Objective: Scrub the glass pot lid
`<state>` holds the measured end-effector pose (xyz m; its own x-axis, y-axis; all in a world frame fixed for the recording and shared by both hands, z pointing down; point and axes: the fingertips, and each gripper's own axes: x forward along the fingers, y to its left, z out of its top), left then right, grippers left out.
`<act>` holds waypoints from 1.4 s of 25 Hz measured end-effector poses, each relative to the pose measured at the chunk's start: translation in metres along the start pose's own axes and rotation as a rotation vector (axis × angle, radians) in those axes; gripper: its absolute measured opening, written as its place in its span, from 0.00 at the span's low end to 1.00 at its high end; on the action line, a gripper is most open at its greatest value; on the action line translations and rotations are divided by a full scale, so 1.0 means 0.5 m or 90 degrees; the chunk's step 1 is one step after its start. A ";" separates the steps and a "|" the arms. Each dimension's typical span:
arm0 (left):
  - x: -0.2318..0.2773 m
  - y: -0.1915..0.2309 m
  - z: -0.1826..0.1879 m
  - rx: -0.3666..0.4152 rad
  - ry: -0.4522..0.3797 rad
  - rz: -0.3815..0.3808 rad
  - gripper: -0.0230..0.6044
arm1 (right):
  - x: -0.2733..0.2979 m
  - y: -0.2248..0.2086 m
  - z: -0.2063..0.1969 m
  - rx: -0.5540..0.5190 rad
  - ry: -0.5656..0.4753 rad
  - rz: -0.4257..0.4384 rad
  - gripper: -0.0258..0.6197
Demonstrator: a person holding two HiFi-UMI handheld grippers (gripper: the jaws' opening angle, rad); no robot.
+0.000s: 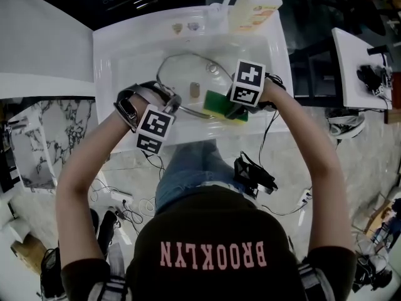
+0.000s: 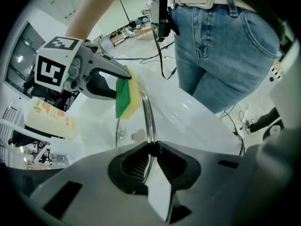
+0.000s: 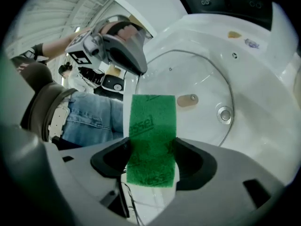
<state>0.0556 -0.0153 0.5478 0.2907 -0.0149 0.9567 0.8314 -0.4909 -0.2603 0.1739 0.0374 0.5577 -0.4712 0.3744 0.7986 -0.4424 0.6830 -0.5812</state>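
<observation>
At the left of the head view a marble-patterned panel (image 1: 56,130) stands beside a plain white counter (image 1: 37,36). Right of them, in the upper middle of the frame, is the white rectangular sink basin (image 1: 103,55). Over the basin a round glass pot lid with a metal rim (image 1: 182,74) is held tilted. The left gripper (image 1: 177,102) grips it at the lower-left edge. In the left gripper view those jaws (image 2: 150,154) are drawn narrow, and the lid's rim (image 2: 148,121) runs edge-on between the ribbed pads. Right of that, a green and yellow rectangular sponge (image 1: 219,102) lies against the lid's lower-right rim. It is pinched by the right gripper (image 1: 229,108). In the right gripper view these jaws (image 3: 151,159) press both sides of the sponge (image 3: 151,135), green face toward the camera. The lid (image 3: 197,79) and the left gripper (image 3: 136,67) lie beyond it. The left gripper view shows the sponge's (image 2: 126,94) yellow side toward the rim. On the sink's back ledge, upper right of the basin, stands a pale yellow plastic bottle with an orange label (image 1: 254,8). The floor is pale and has loose cables (image 1: 125,205) lying on it. At the far right stand a white table (image 1: 357,61) carrying dark gear and a light shoe (image 1: 344,124).
</observation>
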 end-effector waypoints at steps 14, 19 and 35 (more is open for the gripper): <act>0.001 0.003 0.002 -0.006 -0.005 0.014 0.12 | 0.034 -0.054 -0.032 -0.017 0.112 0.025 0.46; 0.002 0.004 0.003 -0.006 -0.009 0.017 0.12 | 0.037 -0.103 -0.055 -0.037 0.160 -0.023 0.46; 0.002 0.005 0.004 -0.006 -0.026 0.028 0.12 | 0.008 -0.317 -0.118 0.007 0.155 -0.358 0.46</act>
<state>0.0589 -0.0147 0.5481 0.3465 -0.0017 0.9380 0.8128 -0.4987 -0.3011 0.2871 -0.0326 0.6623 0.0233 0.0922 0.9955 -0.5814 0.8113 -0.0616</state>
